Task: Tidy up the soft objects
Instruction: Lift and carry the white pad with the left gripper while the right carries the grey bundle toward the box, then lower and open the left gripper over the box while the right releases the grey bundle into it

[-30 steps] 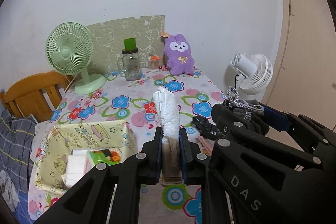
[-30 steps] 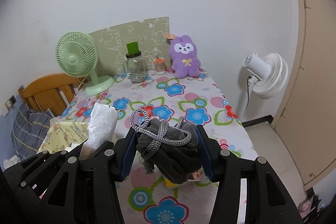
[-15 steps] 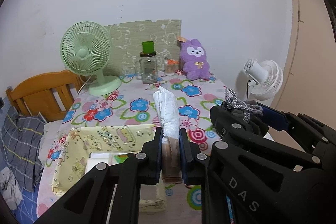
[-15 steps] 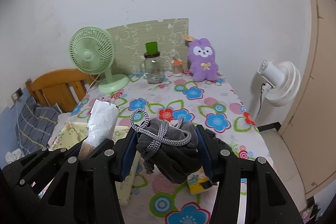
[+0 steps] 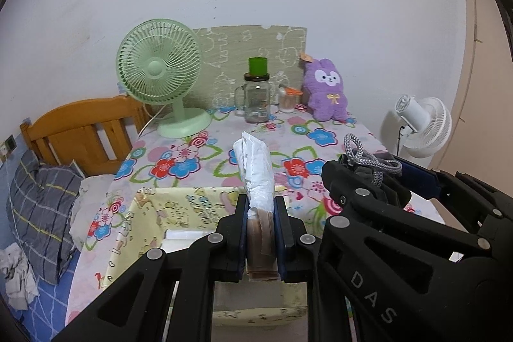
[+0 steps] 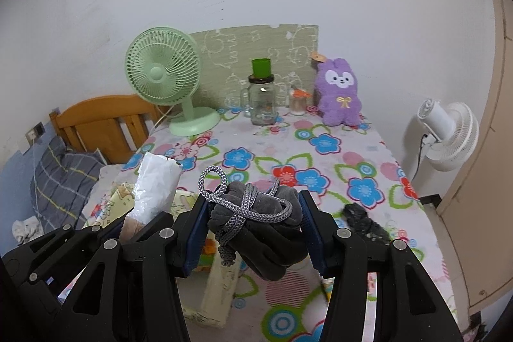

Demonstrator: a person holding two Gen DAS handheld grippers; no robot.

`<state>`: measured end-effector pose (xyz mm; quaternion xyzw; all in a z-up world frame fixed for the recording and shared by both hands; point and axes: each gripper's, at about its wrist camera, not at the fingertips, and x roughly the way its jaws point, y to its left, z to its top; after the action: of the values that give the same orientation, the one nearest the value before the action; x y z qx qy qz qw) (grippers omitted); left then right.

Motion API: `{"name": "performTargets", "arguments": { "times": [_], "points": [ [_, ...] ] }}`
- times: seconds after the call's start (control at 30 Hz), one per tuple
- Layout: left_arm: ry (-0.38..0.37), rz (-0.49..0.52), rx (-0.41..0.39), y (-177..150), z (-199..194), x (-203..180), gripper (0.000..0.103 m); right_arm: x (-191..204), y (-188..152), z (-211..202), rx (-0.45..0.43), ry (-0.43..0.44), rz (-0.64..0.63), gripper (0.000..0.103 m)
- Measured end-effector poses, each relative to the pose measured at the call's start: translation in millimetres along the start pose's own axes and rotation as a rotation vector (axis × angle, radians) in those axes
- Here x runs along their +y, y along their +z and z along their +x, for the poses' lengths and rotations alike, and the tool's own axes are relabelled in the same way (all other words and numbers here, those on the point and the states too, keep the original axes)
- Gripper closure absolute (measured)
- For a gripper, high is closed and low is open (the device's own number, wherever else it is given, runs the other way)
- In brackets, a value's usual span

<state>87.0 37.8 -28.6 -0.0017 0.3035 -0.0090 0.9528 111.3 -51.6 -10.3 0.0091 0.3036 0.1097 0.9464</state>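
Soft white packet (image 5: 255, 173) stands upright between the fingers of the left gripper (image 5: 260, 233), clamped on its brown lower end, and its crinkled top leans slightly back toward the table's far side. Raised letters "DAS" show on the black frame of the right gripper (image 6: 253, 233), seen from the left wrist view; no other writing is legible there. Blue lettering runs along the inner wall of the yellow fabric box (image 5: 179, 207), too curved and small to read.

That box sits directly below the left gripper, with a white item lying inside it near the wall. In the right wrist view the right gripper is squeezed on a dark grey cloth bundle (image 6: 266, 233) tied with a grey braided cord (image 6: 243, 201); the bundle fills the gap between the 2 blue-padded fingers and sags beneath them. The 2 grippers hang side by side, nearly touching, above the near end of the flowered tablecloth (image 6: 323, 149).

A black object (image 6: 362, 221) lies on the cloth to the right of the bundle. Along the far edge stand a green desk fan (image 5: 160, 76), a glass jar (image 5: 256, 100) with a green cup on its lid, and a purple plush rabbit (image 5: 327, 95) with a small tag on its ear.
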Motion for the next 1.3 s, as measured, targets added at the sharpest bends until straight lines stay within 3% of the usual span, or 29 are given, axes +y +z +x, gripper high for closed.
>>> {"name": "performTargets", "arguments": {
  "times": [0.97,1.2,1.27,1.3],
  "points": [
    [0.076,-0.088,0.121,-25.5,48.2,82.6,0.089,74.8,-10.9,64.8,0.098,0.14,-0.11,0.046],
    [0.06,-0.106,0.148,-30.4,57.7,91.5,0.07,82.3,-12.4,79.5,0.126,0.148,-0.12,0.046],
    [0.065,-0.114,0.148,-31.1,59.5,93.8,0.061,84.7,-13.0,83.7,0.135,0.156,-0.124,0.046],
    [0.065,-0.118,0.147,-31.4,60.0,94.7,0.049,86.0,-13.4,85.8,0.139,0.161,-0.126,0.046]
  ]
}}
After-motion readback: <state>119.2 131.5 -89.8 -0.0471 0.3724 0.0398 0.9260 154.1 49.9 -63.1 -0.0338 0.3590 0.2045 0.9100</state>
